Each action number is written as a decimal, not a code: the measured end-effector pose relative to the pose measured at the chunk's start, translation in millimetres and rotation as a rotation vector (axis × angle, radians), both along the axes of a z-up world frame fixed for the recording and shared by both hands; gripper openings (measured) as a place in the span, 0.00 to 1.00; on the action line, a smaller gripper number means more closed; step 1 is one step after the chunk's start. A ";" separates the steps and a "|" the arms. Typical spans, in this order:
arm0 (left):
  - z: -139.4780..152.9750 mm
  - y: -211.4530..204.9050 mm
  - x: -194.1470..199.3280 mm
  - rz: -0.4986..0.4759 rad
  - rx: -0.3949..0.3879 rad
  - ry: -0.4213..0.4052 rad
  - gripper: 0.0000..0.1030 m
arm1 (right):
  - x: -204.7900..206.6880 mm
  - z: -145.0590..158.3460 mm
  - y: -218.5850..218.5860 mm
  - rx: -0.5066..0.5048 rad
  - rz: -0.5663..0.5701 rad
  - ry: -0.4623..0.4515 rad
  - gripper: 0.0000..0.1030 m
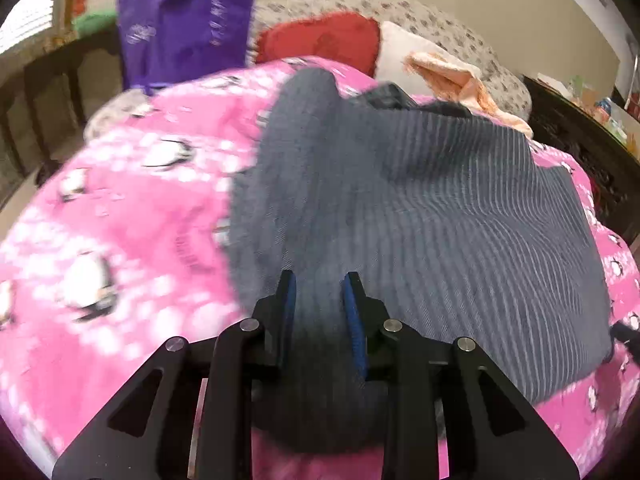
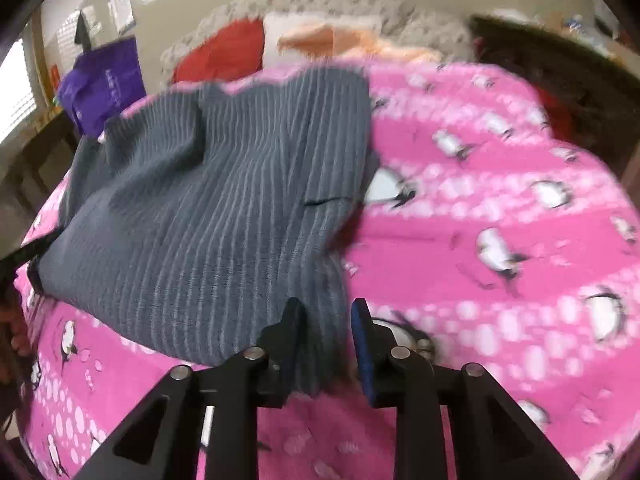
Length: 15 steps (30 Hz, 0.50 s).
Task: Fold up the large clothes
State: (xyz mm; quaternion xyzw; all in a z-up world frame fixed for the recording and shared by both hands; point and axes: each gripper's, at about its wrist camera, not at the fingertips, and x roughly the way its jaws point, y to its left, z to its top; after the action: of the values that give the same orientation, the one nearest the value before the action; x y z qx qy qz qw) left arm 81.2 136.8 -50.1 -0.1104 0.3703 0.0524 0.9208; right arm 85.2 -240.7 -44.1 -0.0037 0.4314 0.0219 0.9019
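In the left wrist view, a purple tote bag (image 1: 188, 20) is hanging at the far left, above the edge of the pink penguin-print blanket (image 1: 120, 208) that is covering the bed. The grey ribbed sweater (image 1: 420, 208) is lying spread on that blanket, from centre to right, its near left edge bunching up toward the camera. The left gripper (image 1: 319, 280) is sitting over that bunched edge with its jaws partly apart, and grey knit is filling the gap between the blue-padded fingers (image 1: 354, 312); whether they are actually pinching the cloth cannot be told. Behind the sweater, a red pillow (image 1: 320, 40) is lying against a white pillow (image 1: 404, 52), with a peach towel (image 1: 452, 76) just to their right.

In the right wrist view, the sweater (image 2: 208, 208) is occupying the left and centre of the blanket (image 2: 500, 208), with the tote bag (image 2: 104, 84) beyond its far left corner. The right gripper (image 2: 327, 308) is straddling the sweater's near right corner, jaws partly apart, a fold of knit running down between them against the left finger, with a gap showing beside the right pad. A firm grip cannot be confirmed through the blur.
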 end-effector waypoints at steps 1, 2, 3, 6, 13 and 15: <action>2.0 7.2 -9.6 0.024 -0.016 -0.005 0.25 | -9.9 8.7 5.1 0.014 0.042 -0.046 0.23; 2.9 13.5 -17.5 0.050 -0.024 -0.008 0.27 | -14.0 13.5 11.4 0.015 0.085 -0.070 0.23; 3.5 21.0 -27.3 0.082 -0.032 -0.012 0.31 | -15.0 14.7 17.3 0.005 0.116 -0.086 0.23; -3.8 35.5 -48.2 0.124 -0.060 -0.004 0.38 | -6.8 -2.1 22.7 0.007 0.129 -0.060 0.23; -31.1 52.9 -70.6 0.163 -0.137 0.027 0.38 | -7.6 -41.6 -4.0 0.083 0.049 -0.032 0.65; -31.5 48.5 -70.1 0.156 -0.122 0.030 0.47 | -4.2 -44.6 -11.5 0.102 0.007 0.000 0.81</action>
State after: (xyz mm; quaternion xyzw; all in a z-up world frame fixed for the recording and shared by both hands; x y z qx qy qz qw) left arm 11.1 185.3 -81.5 -0.1939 0.3769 0.1029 0.8999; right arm 80.9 -252.2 -88.7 0.0408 0.4296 0.0468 0.9009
